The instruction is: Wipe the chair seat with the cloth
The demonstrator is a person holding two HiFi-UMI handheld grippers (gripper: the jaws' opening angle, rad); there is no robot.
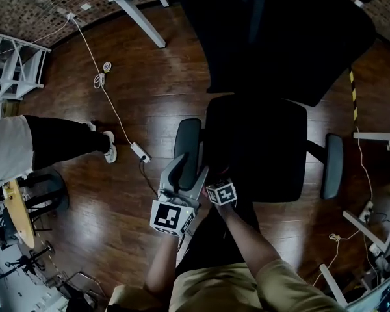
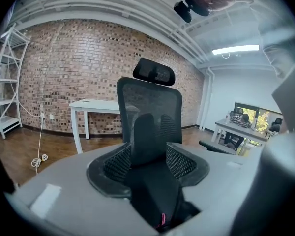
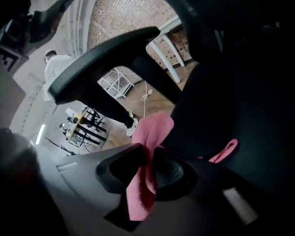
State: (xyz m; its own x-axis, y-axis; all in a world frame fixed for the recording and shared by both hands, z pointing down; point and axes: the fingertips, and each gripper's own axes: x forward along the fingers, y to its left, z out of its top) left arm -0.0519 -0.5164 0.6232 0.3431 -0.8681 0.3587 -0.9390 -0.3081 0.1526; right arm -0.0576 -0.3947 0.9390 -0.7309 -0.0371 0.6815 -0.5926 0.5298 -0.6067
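Right tool (image 3: 148, 168) clamped on the pink cloth (image 3: 154, 129). In its own view we see the 2 jaws pinched together on a fold, with 1 flap standing above them and the rest hanging below. Another pink end shows lower right in that frame, along the dark chair seat (image 3: 246, 97). We cannot tell whether the cloth presses on the seat. 1 armrest (image 3: 103, 58) crosses the upper left of the same frame.

Left tool (image 2: 152, 157) open, jaws well apart, nothing gripped between them. Through the gap we see the mesh backrest (image 2: 150, 102) and headrest (image 2: 154, 73), both upright. A white table (image 2: 96, 104) and a brick wall (image 2: 64, 68) stand behind them.

Head view: both tools sit side by side at the seat's front edge, lower centre of the frame, the left one just beside that armrest. The second armrest (image 1: 333, 164) lies at right. At frame left a person's dark trouser leg (image 1: 58, 142) stands on the wood floor (image 1: 149, 96). A white cable (image 1: 104, 77) trails across the upper left.
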